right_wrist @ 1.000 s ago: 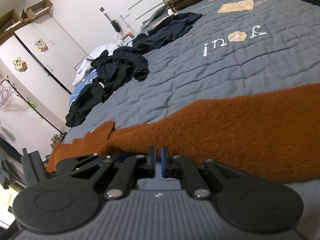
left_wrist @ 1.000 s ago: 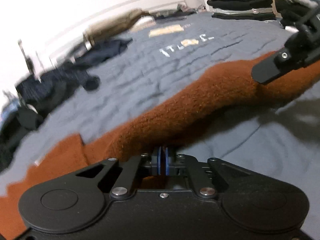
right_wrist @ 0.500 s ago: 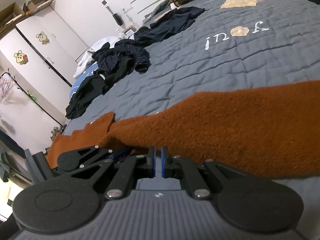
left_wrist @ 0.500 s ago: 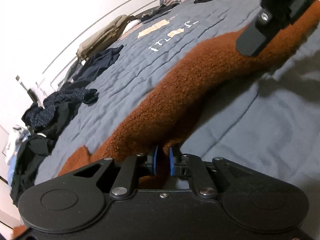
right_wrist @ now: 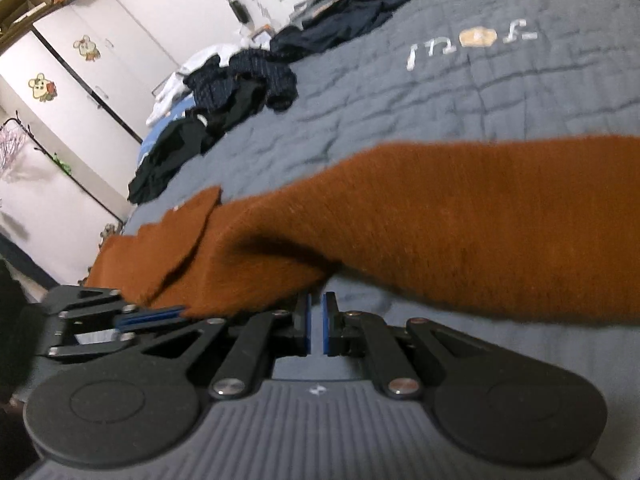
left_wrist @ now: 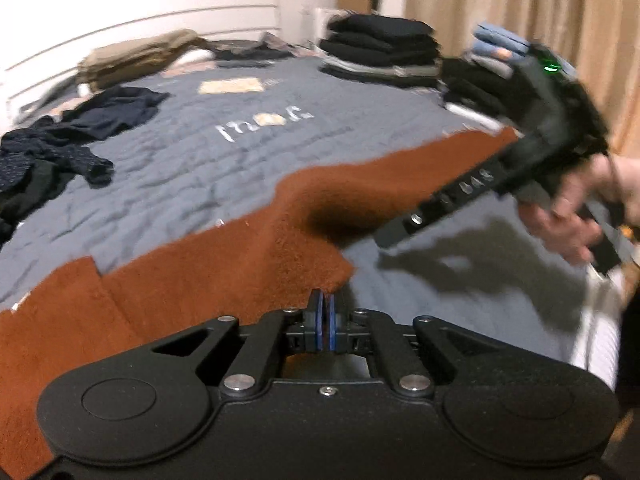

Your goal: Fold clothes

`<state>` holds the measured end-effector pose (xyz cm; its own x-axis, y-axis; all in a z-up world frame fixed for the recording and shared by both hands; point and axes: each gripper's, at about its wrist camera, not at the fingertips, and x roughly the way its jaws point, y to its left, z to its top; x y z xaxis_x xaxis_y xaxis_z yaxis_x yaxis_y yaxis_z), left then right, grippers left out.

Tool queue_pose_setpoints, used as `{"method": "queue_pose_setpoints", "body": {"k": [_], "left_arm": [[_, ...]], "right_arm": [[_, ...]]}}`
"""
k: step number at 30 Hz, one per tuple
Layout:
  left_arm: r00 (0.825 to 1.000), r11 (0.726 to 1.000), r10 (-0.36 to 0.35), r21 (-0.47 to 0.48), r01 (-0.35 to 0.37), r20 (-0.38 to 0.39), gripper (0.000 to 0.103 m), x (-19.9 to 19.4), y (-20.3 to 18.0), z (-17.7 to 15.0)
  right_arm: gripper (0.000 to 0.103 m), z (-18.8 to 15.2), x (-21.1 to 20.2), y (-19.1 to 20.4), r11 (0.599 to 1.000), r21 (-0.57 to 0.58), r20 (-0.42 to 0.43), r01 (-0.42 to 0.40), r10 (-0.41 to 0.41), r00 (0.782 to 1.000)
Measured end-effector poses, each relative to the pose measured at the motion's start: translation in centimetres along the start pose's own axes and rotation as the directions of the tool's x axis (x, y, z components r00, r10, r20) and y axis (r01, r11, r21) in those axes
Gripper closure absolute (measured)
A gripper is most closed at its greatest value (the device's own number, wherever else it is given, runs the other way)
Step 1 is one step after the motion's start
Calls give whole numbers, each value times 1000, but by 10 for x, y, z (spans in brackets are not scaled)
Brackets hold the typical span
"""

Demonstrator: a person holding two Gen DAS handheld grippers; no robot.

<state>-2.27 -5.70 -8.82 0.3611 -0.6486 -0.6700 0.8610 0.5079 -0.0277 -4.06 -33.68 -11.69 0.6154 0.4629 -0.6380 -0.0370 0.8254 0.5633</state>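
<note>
Rust-brown sweater (left_wrist: 224, 264) lies stretched in a long band across a grey quilt (left_wrist: 208, 168) that covers the bed, its near edge lifted off the cover. The left gripper (left_wrist: 325, 312) has its blue pads pressed together on that near edge, so a peak of the knit rises from the jaws and casts a dark hollow behind it. In the right wrist view the same sweater (right_wrist: 460, 224) runs from the right edge down to a flat cuff-like end at the left, and the left gripper (right_wrist: 160, 316) shows there from the side, its blue pad closed on a fold of the brown cloth.

The right gripper (right_wrist: 318, 328) has its jaws nearly together with a thin slit between the blue pads; the sweater's edge hangs just in front of the tips, and whether any cloth is caught between them cannot be told. From the left wrist view the right gripper (left_wrist: 390, 236) reaches in from the right, blurred, held by a hand (left_wrist: 576, 216), with its tip at the sweater's far part.

Loose dark clothes (right_wrist: 240, 92) lie heaped at the left side of the quilt. Folded dark stacks (left_wrist: 380, 48) sit at the far side.
</note>
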Motion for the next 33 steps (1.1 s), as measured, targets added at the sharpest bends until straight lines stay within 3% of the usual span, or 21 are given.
{"method": "queue_pose_setpoints", "body": {"k": [3,7,9,11,12,21,24,26,28,29,30,31,32,33], "left_arm": [[998,999,-7,32,9,-54,100,-1,-1,-9],[998,998,50,35,-49,-34,96,-6,0,-7],[999,998,43,34,-43,3,79,-11,0,-5],[997,998,49,26,-51,51,37,-15,0,-2],[996,998,54,21,-56,77,31,-17,0,-1],[981,984,168,-77,-161,91,28,-14,16,5],[975,977,197,-107,-187,98,27,-22,22,3],[966,966,234,-139,-219,111,21,-27,28,2],[953,952,276,-175,-253,123,13,-31,33,1],[948,946,291,-187,-265,126,13,-31,35,1],[946,942,303,-186,-279,118,13,-28,36,1],[943,938,316,-182,-294,108,13,-25,37,1],[939,935,329,-177,-309,97,13,-22,38,1],[938,932,335,-173,-318,83,13,-19,38,1]], "right_arm": [[98,-8,6,-3,998,45,-27,-48,49,998],[98,-19,20,4,989,90,-56,-117,122,991],[92,-25,24,6,979,124,-48,-164,171,984],[72,-31,28,6,967,170,-28,-189,197,980],[67,-33,29,5,961,192,-15,-199,205,979],[61,-48,44,-8,877,381,155,-294,253,955],[60,-52,46,-7,873,385,186,-300,245,951],[59,-53,46,-9,865,398,204,-305,241,949],[61,-52,47,-11,851,422,224,-313,237,945],[67,-52,47,-11,852,425,229,-305,225,947],[75,-51,46,-11,855,427,233,-296,212,949],[96,-51,46,-10,857,428,238,-286,199,951],[103,-52,45,-10,854,435,241,-284,193,951],[103,-52,44,-11,851,443,244,-283,190,951]]}}
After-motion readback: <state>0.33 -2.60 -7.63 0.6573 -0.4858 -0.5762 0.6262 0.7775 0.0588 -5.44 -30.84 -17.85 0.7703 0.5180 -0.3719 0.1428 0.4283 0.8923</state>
